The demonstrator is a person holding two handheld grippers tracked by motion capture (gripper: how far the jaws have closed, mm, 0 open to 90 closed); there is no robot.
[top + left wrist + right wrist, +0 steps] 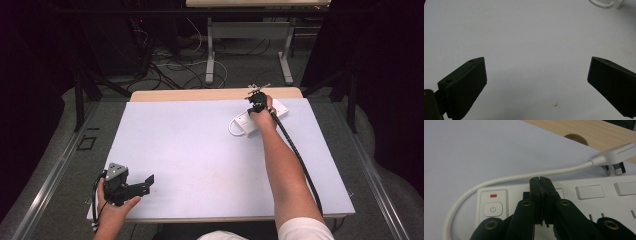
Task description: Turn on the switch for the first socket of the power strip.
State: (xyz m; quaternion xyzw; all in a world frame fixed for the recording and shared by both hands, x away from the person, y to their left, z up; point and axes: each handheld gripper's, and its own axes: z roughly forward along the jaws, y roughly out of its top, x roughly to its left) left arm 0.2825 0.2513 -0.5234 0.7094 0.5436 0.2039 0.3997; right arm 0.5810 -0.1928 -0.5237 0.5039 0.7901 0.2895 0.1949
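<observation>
I see right gripper (pixel 540 179) jaws together over power strip (pixel 599 202), contact hidden; plug (pixel 615 155) cut off. Left gripper (pixel 536 75) jaws apart, near-left.

Mat (pixel 200 150): pale sheet, covers most of the tabletop.
Tabletop (pixel 200 95): wooden strip beyond the mat.
Cables (pixel 170 67): tangled on the floor past the tabletop.
</observation>
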